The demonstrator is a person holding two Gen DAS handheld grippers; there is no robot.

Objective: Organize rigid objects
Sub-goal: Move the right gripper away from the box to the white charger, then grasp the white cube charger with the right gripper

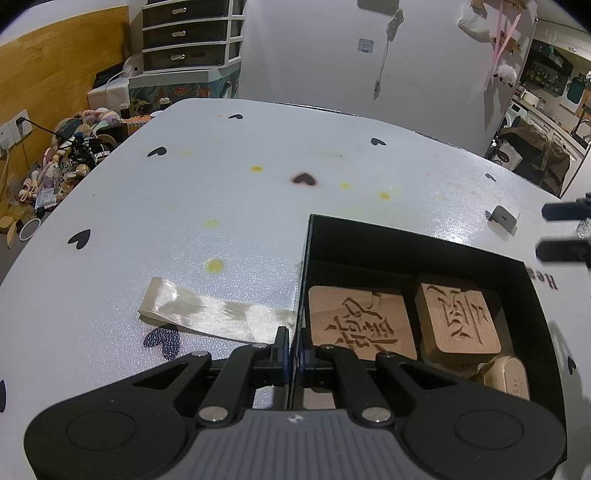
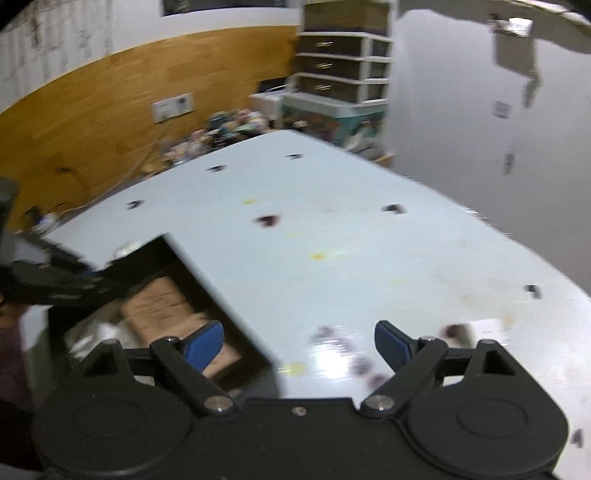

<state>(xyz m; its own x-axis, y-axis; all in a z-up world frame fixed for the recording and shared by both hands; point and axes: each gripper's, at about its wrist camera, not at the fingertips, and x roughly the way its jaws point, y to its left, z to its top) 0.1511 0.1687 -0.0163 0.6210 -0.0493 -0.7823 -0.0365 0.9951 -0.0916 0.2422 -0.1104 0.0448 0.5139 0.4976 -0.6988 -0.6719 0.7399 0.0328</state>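
An open black box [image 1: 406,247] sits on the white table [image 1: 221,184]. Inside lie two carved wooden blocks, one flat [image 1: 358,321] and one tilted [image 1: 458,317], beside a white adapter [image 1: 509,376]. My left gripper [image 1: 292,354] is shut on the box's left wall. My right gripper [image 2: 298,347] is open with blue pads [image 2: 205,345] wide apart and nothing between them; it hovers over bare table just right of the box [image 2: 192,273]. The right wrist view is blurred and shows a wooden block [image 2: 162,306] in the box. A small grey piece [image 1: 502,218] lies on the table beyond the box.
A shiny ribbon strip [image 1: 214,314] lies left of the box. The table carries black heart marks and yellow spots. Off its far left edge are floor clutter [image 1: 66,155] and a drawer unit [image 1: 184,33]. A white wall [image 1: 369,55] stands behind.
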